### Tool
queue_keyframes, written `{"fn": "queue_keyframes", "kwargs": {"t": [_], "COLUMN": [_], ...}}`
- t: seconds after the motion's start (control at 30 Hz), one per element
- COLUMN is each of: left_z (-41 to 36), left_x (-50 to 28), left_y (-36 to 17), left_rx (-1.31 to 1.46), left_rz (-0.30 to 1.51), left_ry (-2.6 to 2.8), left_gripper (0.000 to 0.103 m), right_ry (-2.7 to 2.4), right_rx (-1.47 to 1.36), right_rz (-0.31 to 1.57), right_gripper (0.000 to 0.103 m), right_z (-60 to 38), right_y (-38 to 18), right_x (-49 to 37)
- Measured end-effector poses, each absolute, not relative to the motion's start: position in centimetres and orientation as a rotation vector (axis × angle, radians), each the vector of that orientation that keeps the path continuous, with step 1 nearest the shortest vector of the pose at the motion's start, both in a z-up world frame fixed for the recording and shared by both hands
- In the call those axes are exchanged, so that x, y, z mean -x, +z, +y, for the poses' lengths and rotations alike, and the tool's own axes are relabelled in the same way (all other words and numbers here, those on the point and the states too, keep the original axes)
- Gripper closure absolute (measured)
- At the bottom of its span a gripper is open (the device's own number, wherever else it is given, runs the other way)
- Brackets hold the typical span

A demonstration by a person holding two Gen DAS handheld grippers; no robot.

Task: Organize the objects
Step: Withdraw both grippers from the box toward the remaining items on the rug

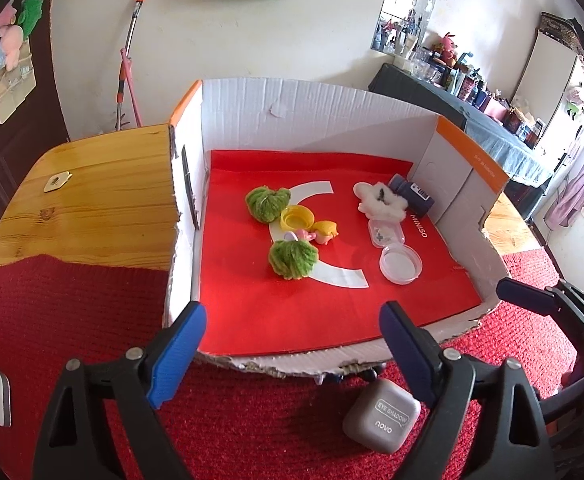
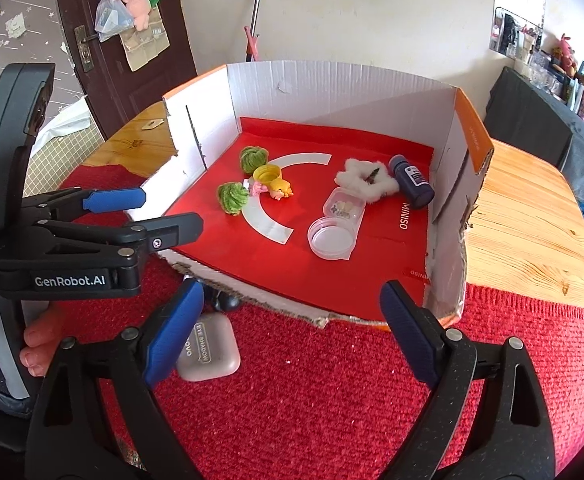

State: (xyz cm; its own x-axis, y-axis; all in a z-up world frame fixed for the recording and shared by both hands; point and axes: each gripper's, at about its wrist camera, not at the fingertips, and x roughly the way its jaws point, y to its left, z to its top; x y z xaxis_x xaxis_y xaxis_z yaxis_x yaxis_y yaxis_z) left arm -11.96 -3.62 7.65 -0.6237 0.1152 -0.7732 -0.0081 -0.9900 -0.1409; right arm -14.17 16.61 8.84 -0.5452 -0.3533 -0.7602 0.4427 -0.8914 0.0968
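A red cloth (image 1: 72, 320) covers the table, bearing an open box (image 1: 312, 120). The eyeshadow case (image 1: 380, 416) lies just outside the box. Left gripper (image 1: 292, 352) and right gripper (image 2: 292, 332) stand released, empty.

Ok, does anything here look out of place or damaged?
Yes. The grey eye shadow case lies on the red cloth outside the cardboard tray, while everything else sits inside. The tray's front edge is raggedly torn.

Both wrist views look steeply down and forward, close in, over the red mat onto the open box (image 1: 316, 120). Right view sits further right, catching the left claw (image 2: 160, 216). Shared: box, eyeshadow case (image 1: 380, 416).
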Motion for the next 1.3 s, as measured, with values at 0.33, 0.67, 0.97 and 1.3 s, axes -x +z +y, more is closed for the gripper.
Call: {"fn": "queue_keyframes", "kwargs": {"t": [0.33, 0.67, 0.97, 1.3], "left_z": [-3.7, -3.5, -3.4, -3.2], "left_x": [10.8, 9.9, 9.5, 9.1], "left_y": [7.8, 7.2, 6.8, 5.9], "left_rx": [1.313, 1.324, 1.330, 1.351], "left_rz": [-0.197, -0.196, -0.198, -0.185], "left_ry": [2.781, 2.773, 2.765, 2.745], "left_gripper": [0.006, 0.003, 0.003, 0.003], "right_ry": [-2.427, -2.414, -2.402, -2.378], "right_rx": [-1.123, -1.135, -1.157, -1.192], "right_rz": [0.152, 0.162, 0.166, 0.185], "right_gripper": [0.006, 0.005, 0.006, 0.005], "right_z": [16.6, 16.4, 16.2, 15.5], "right_y": [9.3, 8.5, 7.6, 6.1], "right_x": [12.5, 11.5, 11.0, 10.7]}}
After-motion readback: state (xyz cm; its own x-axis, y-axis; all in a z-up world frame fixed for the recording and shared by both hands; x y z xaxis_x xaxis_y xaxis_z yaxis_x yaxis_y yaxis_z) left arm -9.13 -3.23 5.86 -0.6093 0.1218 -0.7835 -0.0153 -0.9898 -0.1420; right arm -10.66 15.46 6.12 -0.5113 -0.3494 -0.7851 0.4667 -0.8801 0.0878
